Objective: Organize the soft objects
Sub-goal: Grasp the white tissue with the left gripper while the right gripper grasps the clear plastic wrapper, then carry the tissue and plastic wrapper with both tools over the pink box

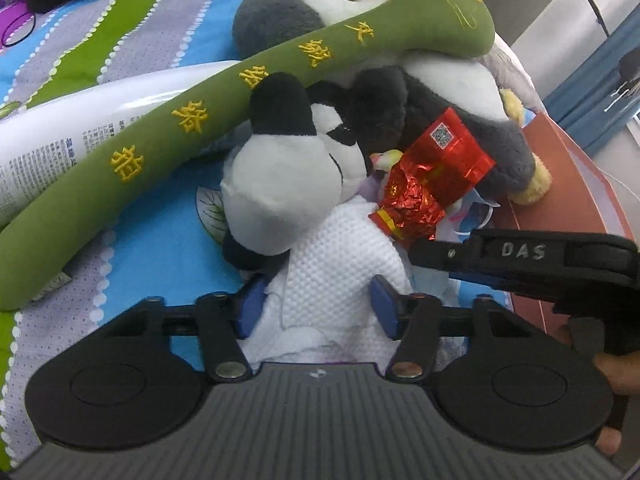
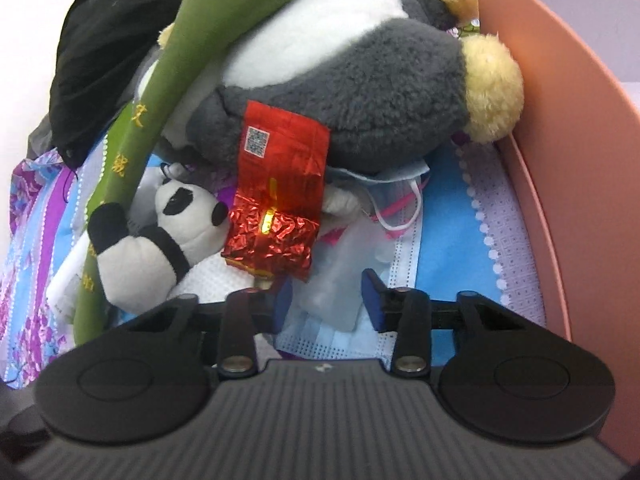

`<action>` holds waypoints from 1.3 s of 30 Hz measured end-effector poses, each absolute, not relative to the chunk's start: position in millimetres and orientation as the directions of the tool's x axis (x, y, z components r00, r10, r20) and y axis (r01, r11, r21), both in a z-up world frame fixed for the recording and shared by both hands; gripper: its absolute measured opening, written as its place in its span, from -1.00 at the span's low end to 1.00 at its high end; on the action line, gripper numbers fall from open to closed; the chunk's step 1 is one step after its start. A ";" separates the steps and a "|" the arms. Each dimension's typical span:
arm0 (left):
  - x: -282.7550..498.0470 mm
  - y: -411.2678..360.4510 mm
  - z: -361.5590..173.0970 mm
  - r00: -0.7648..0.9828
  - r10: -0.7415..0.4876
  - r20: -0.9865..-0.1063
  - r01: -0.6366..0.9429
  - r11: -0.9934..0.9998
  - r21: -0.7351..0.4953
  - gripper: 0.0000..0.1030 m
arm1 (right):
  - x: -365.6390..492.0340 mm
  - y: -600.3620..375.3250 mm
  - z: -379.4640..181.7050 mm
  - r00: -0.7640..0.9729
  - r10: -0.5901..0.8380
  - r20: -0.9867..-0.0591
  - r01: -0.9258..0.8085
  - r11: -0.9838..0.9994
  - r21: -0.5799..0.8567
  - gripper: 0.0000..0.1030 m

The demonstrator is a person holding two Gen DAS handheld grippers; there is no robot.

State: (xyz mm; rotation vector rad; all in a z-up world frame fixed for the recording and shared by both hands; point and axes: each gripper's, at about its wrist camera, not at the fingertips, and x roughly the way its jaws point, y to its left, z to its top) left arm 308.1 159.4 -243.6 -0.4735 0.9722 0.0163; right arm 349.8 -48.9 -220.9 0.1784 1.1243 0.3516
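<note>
A pile of soft toys lies on a striped sheet (image 1: 160, 232): a long green plush (image 1: 200, 136) (image 2: 160, 92) with yellow stitching, a small panda (image 1: 288, 160) (image 2: 160, 240) and a big grey and white plush (image 1: 460, 120) (image 2: 340, 92). A red foil packet (image 1: 432, 176) (image 2: 276, 208) rests among them. My left gripper (image 1: 319, 308) is shut on a white dimpled cloth (image 1: 340, 256), which fills the gap between its blue pads. My right gripper (image 2: 328, 300) stands open around a clear plastic piece (image 2: 340, 280) lying on a blue face mask (image 2: 400, 256). Whether its pads touch the plastic is unclear.
A pink bin (image 2: 560, 160) (image 1: 568, 200) stands at the right, close against the grey plush. A white printed tube (image 1: 80, 128) lies under the green plush. A black garment (image 2: 100, 40) is bunched at the back. A hand (image 1: 616, 368) holds the right gripper's handle.
</note>
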 end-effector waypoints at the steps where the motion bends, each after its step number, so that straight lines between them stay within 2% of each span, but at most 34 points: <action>1: 307.2 159.0 -244.0 0.573 -0.199 -0.795 -0.221 0.897 -0.384 -0.12 | 349.4 -49.7 -220.1 0.390 0.364 -0.846 -0.187 0.931 0.315 -0.34; 3: 307.9 159.0 -243.4 0.561 -0.210 -0.801 -0.223 0.893 -0.390 -0.70 | 344.1 -50.5 -216.0 0.408 0.354 -0.842 -0.193 0.934 0.299 -0.40; 6: 305.5 165.8 -233.0 0.583 -0.217 -0.783 -0.232 0.879 -0.417 -0.83 | 334.6 -52.0 -210.5 0.424 0.344 -0.838 -0.205 0.937 0.281 -0.53; 9: 299.9 166.1 -226.7 0.589 -0.195 -0.784 -0.237 0.886 -0.398 -0.85 | 323.0 -51.0 -202.8 0.438 0.341 -0.832 -0.235 0.937 0.260 -0.59; 13: 283.4 165.4 -217.7 0.612 -0.210 -0.762 -0.242 0.868 -0.434 -0.85 | 305.9 -48.8 -195.9 0.450 0.337 -0.827 -0.266 0.935 0.236 -0.62; 29: 180.5 139.2 -178.3 0.670 -0.116 -0.734 -0.293 0.866 -0.405 -0.86 | 207.3 -76.9 -156.6 0.458 0.386 -0.801 -0.337 0.909 0.245 -0.63; 39: 112.5 134.0 -159.9 0.674 -0.103 -0.731 -0.308 0.861 -0.405 -0.86 | 151.1 -81.7 -134.7 0.447 0.399 -0.800 -0.379 0.895 0.235 -0.63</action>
